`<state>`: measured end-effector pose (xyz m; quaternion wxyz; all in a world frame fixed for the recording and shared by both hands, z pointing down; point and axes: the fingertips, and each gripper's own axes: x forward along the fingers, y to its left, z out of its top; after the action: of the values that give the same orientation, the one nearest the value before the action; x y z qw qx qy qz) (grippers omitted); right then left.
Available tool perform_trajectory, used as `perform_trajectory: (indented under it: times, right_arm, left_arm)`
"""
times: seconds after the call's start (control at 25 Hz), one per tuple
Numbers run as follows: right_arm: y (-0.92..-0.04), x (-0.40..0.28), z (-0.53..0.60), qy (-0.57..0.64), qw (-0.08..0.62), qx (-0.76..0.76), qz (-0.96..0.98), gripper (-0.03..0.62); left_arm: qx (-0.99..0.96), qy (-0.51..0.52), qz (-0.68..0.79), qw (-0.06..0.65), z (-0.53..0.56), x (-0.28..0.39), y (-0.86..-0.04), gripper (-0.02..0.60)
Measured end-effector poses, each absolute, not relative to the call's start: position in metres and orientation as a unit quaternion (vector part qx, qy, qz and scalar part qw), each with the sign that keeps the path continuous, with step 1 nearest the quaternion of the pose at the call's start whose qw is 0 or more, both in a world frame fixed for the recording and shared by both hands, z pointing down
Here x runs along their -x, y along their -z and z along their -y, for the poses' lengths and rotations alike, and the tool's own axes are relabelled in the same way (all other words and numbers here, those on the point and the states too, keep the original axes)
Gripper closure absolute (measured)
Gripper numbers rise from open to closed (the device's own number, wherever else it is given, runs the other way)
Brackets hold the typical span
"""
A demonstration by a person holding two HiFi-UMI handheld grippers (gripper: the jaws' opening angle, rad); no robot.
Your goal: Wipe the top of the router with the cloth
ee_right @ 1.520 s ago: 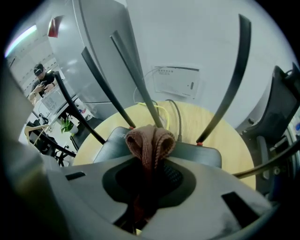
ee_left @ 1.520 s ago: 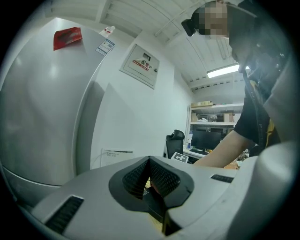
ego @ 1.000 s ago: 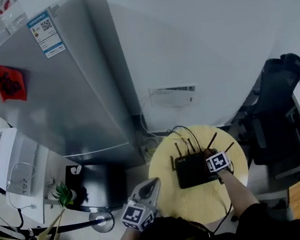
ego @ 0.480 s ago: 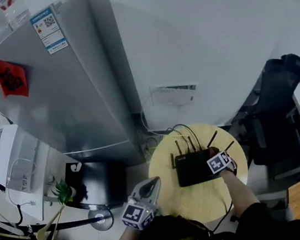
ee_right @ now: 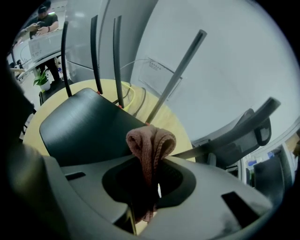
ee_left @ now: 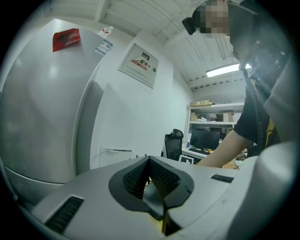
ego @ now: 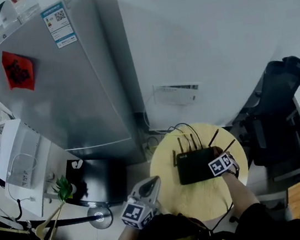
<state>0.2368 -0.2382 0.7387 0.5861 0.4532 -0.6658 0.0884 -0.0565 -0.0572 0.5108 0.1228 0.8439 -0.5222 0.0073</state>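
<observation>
A black router [ego: 197, 165] with several thin antennas lies on a round pale-yellow table [ego: 201, 198]. In the right gripper view its dark top [ee_right: 84, 126] fills the lower left, antennas rising behind. My right gripper [ego: 221, 163] is over the router's right end, shut on a folded pinkish-brown cloth [ee_right: 150, 145] that sticks up between the jaws. The left gripper [ego: 144, 193] hovers off the table's left edge, jaws shut with nothing between them [ee_left: 150, 180].
A tall grey fridge [ego: 72, 83] stands behind the table on the left. Cables [ego: 182, 131] run from the router to the wall. A black office chair [ego: 276, 103] is at the right, a small plant [ego: 64, 190] and white desk [ego: 17, 164] at the left.
The right gripper with the cloth has slid to the right along the router's top, from mid-right to its right end. The left gripper has stayed put.
</observation>
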Motion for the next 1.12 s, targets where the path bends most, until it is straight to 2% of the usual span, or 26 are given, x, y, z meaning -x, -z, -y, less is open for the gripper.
perform_trajectory:
  times: [0.08,0.28,0.52,0.8,1.12]
  right_arm:
    - [-0.73,-0.23,0.232,-0.088,0.564,-0.46,0.68,0.528]
    - [-0.698,-0.17,0.22,-0.114,0.452,-0.435,0.77,0.528]
    - [-0.67,-0.135,0.198,-0.165,0.393,-0.396,0.813,0.528]
    - [-0.677,-0.073,0.143,-0.287,0.359,-0.272,0.846,0.528]
    - [-0.716,-0.033,0.122,-0.321,0.386,-0.215,0.838,0.528]
  left_arm:
    - [-0.845,-0.001,0.52,0.122,0.056,0.056,-0.508,0.58]
    - [-0.854,0.019,0.505,0.122,0.057,0.054,-0.508,0.58]
    - [-0.866,0.038,0.485,0.116,0.059,0.048,-0.498,0.58]
    - [-0.862,0.055,0.49,0.119,0.056,0.055,-0.494,0.58]
    - [-0.847,0.036,0.517,0.119,0.04,0.074,-0.506,0.58]
